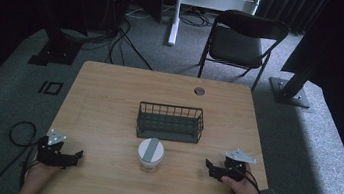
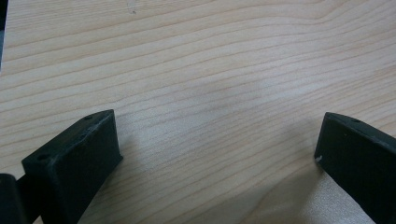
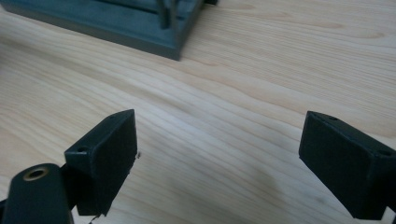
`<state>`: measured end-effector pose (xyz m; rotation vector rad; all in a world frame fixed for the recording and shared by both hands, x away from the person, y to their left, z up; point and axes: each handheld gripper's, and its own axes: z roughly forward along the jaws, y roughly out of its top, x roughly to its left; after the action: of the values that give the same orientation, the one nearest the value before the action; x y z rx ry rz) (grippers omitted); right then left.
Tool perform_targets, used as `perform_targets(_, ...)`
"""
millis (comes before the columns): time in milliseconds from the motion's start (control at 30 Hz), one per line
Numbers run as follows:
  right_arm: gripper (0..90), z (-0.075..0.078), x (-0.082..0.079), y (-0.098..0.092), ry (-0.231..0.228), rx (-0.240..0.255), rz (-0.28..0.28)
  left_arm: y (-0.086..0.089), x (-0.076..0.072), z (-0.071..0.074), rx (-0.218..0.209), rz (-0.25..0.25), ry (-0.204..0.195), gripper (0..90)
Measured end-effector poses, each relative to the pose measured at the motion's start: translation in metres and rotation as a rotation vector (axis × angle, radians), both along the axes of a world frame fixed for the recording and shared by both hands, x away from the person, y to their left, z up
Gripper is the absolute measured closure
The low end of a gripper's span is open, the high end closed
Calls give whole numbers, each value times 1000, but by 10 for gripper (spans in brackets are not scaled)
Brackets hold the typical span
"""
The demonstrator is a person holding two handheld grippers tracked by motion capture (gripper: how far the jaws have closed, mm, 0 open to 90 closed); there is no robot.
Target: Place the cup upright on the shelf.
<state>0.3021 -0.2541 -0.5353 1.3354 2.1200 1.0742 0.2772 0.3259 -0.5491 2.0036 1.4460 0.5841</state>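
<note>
1. High view: a wooden table [image 1: 109, 99] stands on grey carpet, with a black folding chair [image 1: 240, 40] beyond its far edge. A dark wire basket [image 1: 170, 122] sits near the middle of the table. Just in front of it, on the person's side, stands a jar [image 1: 150, 154] with a white lid that has a grey strip across it; jar and basket are close, but I cannot tell if they touch. The left hand-held gripper [image 1: 76, 157] rests at the table's near left edge, jaws pointing toward the jar and well apart from it. The right hand-held gripper [image 1: 210, 166] lies at the near right, jaws also pointing inward toward the jar, held by the right hand [image 1: 244, 187]. A small round grommet [image 1: 199, 91] is set in the table near its far edge.

2. Left gripper view: the left hand-held gripper [image 2: 217, 140] has its two black jaws spread wide, with nothing but bare wood grain between them. It grips nothing.

3. Right gripper view: the right hand-held gripper [image 3: 219, 140] is likewise wide open and grips nothing; bare table lies between its jaws. A corner of the basket [image 3: 140, 28] base shows at the upper left, well clear of the jaws.
</note>
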Motion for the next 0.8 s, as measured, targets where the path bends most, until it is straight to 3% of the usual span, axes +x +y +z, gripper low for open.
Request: perform_targets(800, 113, 4, -10, 59, -35, 58, 219, 0, 0, 0, 1, -1, 1, 1)
